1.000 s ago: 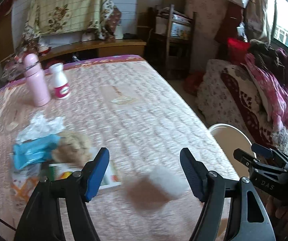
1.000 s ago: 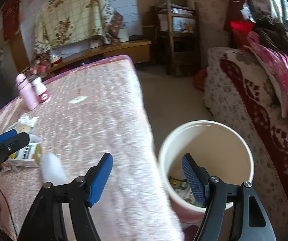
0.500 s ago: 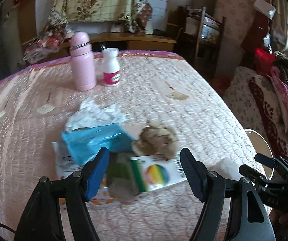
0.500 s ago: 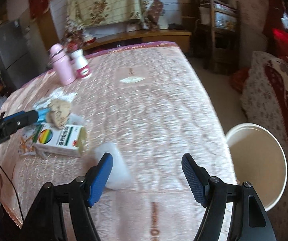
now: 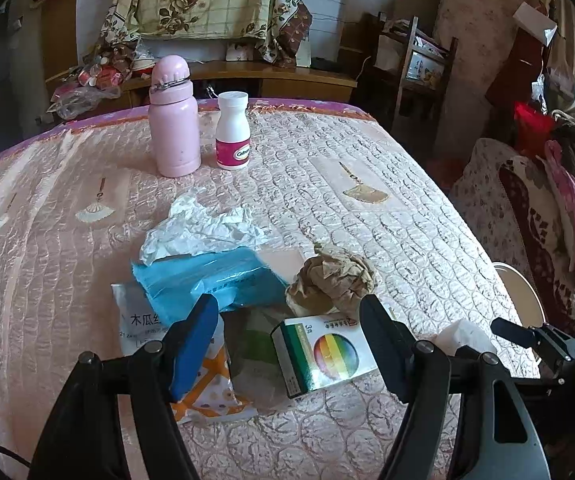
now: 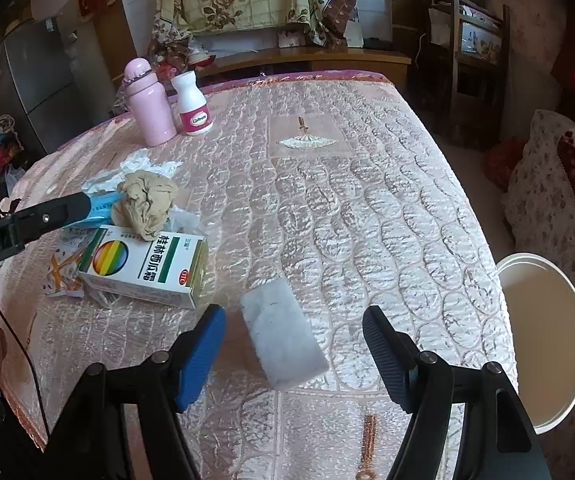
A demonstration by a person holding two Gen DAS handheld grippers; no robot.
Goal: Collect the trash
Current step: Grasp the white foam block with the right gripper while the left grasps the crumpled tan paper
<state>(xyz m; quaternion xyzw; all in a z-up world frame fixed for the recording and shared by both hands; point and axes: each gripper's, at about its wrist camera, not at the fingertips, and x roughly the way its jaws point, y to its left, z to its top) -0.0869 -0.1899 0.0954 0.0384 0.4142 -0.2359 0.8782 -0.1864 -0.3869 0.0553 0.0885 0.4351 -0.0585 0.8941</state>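
Both grippers are hovering with jaws wide, holding nothing. The right gripper (image 6: 293, 346) is framing the grey block (image 6: 283, 338) at lower centre; the box (image 5: 323, 350) is lying between the left gripper's (image 5: 287, 342) jaws. Best to lower squarely before closing, then carry to the bucket (image 6: 543, 340) at right.

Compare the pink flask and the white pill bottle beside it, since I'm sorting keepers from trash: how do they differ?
The pink flask is taller and wider than the white pill bottle. The flask is plain pink all over with a domed cap and a metal ring at its neck; the pill bottle is white with a flat cap and a magenta label. Both stand upright, capped, side by side at the far end of the quilted table cover.
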